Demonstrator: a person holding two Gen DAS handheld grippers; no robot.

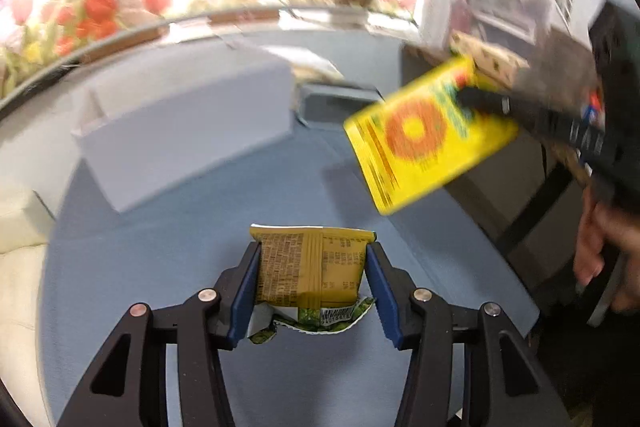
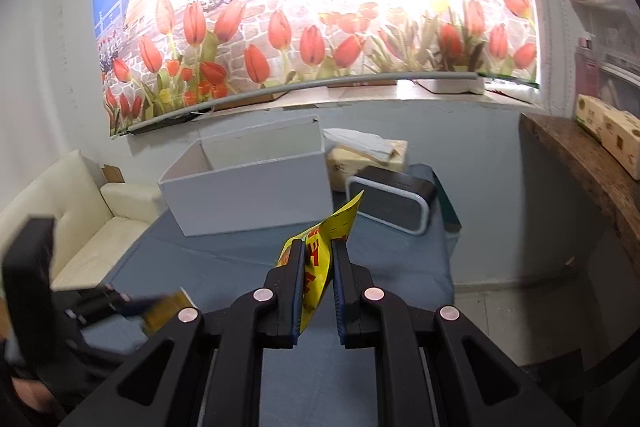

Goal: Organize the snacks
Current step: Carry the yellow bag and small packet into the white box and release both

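My left gripper (image 1: 313, 263) is shut on a mustard-yellow snack packet (image 1: 310, 267) with printed text, held above the blue table (image 1: 200, 247); a green torn wrapper (image 1: 316, 319) shows beneath the packet. My right gripper (image 2: 318, 263) is shut on a bright yellow snack bag (image 2: 320, 259) held edge-on; the same bag (image 1: 424, 135), with an orange ring, appears blurred at the right in the left wrist view. The left gripper (image 2: 136, 307) with its packet shows at the lower left of the right wrist view. An open white box (image 2: 256, 183) stands at the table's back.
A black-and-white speaker-like device (image 2: 394, 199) and a tissue pack (image 2: 368, 155) sit right of the white box. A cream sofa (image 2: 80, 227) lies left of the table. A wooden shelf (image 2: 580, 163) with a patterned box (image 2: 608, 135) is at the right. A tulip mural covers the wall.
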